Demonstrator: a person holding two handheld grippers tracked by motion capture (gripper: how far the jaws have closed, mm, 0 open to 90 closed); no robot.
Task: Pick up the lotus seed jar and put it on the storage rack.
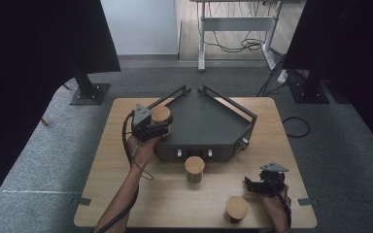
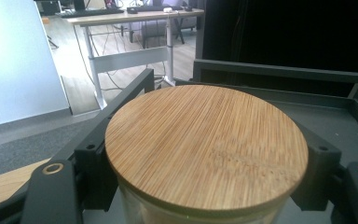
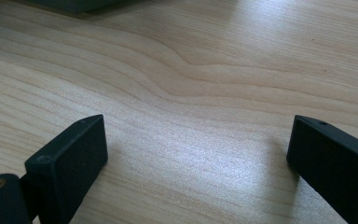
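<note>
— Jar first, on the left: what is the left gripper (image 1: 161, 122) doing with it?

— It is clamping the glass jar with the round bamboo lid (image 2: 205, 147) just under that lid, one pad on each side, and holding it over the left rail of the dark grey angular metal tray (image 1: 209, 124). I judge the grip sits high so the jar hangs upright for setting down inside.

— Is room waiting there?

— The tray floor is lying bare, though the raised rails are fencing its back edges, so the jar probably needs to clear the rail.

— And further right?

— Two more bamboo-lidded jars are standing on the pale wooden table (image 1: 126, 194): one (image 1: 194, 168) just before the tray's front wall, another (image 1: 236, 208) near the table's front edge. The right gripper (image 1: 250, 186) is resting beside that one, jaws spread wide over bare wood, gripping nothing.
</note>
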